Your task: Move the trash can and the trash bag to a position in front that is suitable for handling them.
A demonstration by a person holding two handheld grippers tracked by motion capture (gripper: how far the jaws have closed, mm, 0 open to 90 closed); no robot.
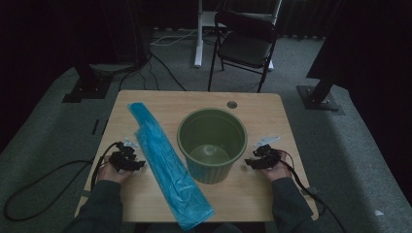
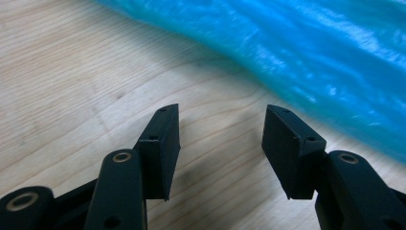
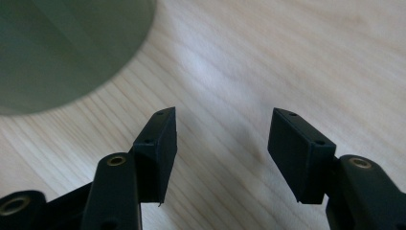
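A green plastic bin stands upright at the middle of the wooden table. A flat blue plastic bag lies in a long strip to its left, from the far left down past the front edge. My left gripper rests on the table just left of the bag, open, nothing between its jaws. In the left gripper view it points at the bag. My right gripper sits open just right of the bin. Its own view has it over bare wood, with the bin's wall at upper left.
A black folding chair and a white stand are on the carpet beyond the table. Dark stand bases flank the table. Cables trail from both grippers over the table edges. A small round hole marks the table's far side.
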